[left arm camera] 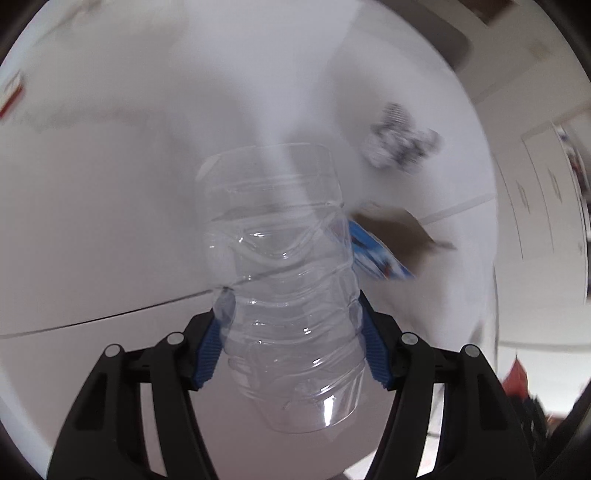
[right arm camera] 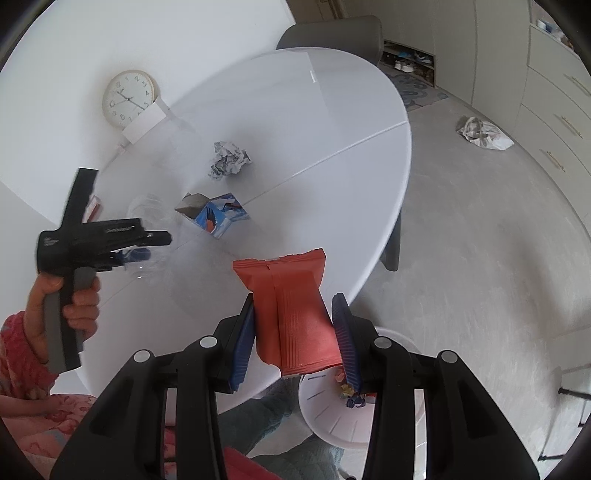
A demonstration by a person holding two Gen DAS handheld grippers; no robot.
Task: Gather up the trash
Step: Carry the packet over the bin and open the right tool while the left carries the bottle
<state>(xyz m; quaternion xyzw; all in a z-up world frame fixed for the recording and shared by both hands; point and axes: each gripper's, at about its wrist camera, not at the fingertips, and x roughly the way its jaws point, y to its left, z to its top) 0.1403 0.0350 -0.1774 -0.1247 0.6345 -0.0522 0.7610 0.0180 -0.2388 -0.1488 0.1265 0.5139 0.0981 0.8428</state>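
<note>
My left gripper [left arm camera: 291, 325] is shut on a crushed clear plastic bottle [left arm camera: 280, 266] and holds it above the white table [left arm camera: 92, 221]. In the right wrist view the left gripper [right arm camera: 147, 251] hovers over the table's left side with the bottle [right arm camera: 147, 221]. My right gripper [right arm camera: 295, 332] is shut on a red snack wrapper [right arm camera: 291, 310], held past the table's near edge above a white bin [right arm camera: 332, 417] with some scraps in it. A crumpled paper ball [right arm camera: 229, 158] [left arm camera: 402, 144] and a torn blue box [right arm camera: 214, 214] [left arm camera: 376, 254] lie on the table.
A round clock [right arm camera: 127, 98] and a white box [right arm camera: 144, 123] stand at the table's far left against the wall. A grey chair [right arm camera: 332, 35] stands behind the table. A crumpled bag [right arm camera: 484, 133] lies on the floor near the cabinets [right arm camera: 554, 118].
</note>
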